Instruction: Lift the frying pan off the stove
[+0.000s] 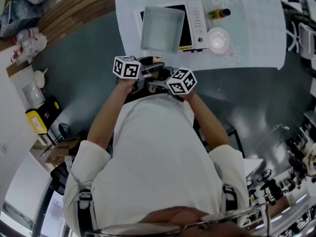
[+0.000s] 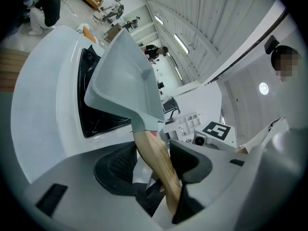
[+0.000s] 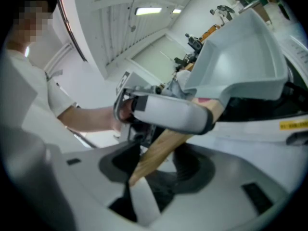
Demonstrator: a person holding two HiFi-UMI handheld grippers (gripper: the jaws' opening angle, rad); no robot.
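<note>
A grey square frying pan (image 1: 163, 28) with a wooden handle hangs tilted just above the white stove (image 1: 196, 23) and its black top. Both grippers hold the handle, side by side in front of the person's chest. In the left gripper view the handle (image 2: 151, 153) runs between the pads of my left gripper (image 2: 153, 161), and the pan (image 2: 122, 81) rises over the stove (image 2: 48, 105). In the right gripper view my right gripper (image 3: 159, 165) clamps the handle's end (image 3: 159, 150), with the pan (image 3: 240, 61) beyond. In the head view the left gripper (image 1: 147, 72) and right gripper (image 1: 160, 84) meet under the pan.
The stove stands on a table with a white cloth (image 1: 252, 33). A white bowl (image 1: 218, 38) and a small bottle (image 1: 218, 13) sit right of the stove. A yellow device (image 1: 39, 117) and boxes stand on the dark floor at the left.
</note>
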